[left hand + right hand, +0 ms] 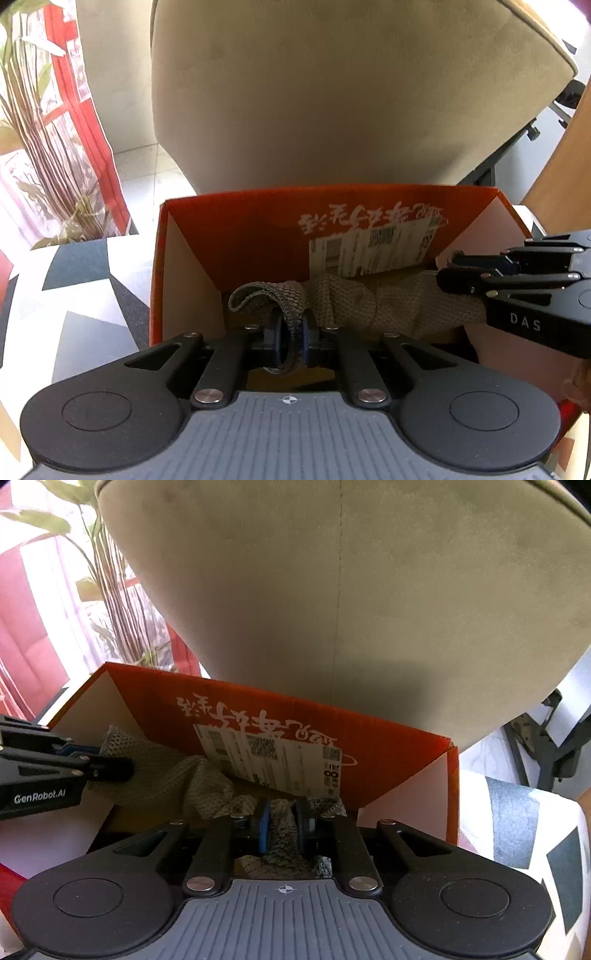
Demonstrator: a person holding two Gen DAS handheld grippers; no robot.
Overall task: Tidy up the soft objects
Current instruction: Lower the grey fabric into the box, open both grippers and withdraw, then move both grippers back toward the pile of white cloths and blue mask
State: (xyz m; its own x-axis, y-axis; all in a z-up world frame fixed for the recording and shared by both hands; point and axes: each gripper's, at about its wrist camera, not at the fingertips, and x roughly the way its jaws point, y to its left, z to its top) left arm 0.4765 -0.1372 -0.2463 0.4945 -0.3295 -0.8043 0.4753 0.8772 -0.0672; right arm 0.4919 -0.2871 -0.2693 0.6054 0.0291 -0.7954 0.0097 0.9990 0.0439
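Observation:
A grey-green knitted cloth (354, 299) hangs stretched between both grippers inside an open orange cardboard box (251, 221). My left gripper (293, 341) is shut on one end of the cloth, whose edge curls over the pads. In the left wrist view the right gripper (456, 273) enters from the right, clamped on the other end. In the right wrist view my right gripper (282, 825) is shut on a bunched fold of the cloth (173, 771), and the left gripper (103, 757) holds the far corner at the left. The box (391, 753) has a shipping label on its far wall.
A beige upholstered chair back (332, 92) rises right behind the box. A potted plant (48, 147) with a red and white panel stands at the left. The box sits on a surface with a black, grey and white geometric pattern (81, 288). A chair base (546, 738) shows at right.

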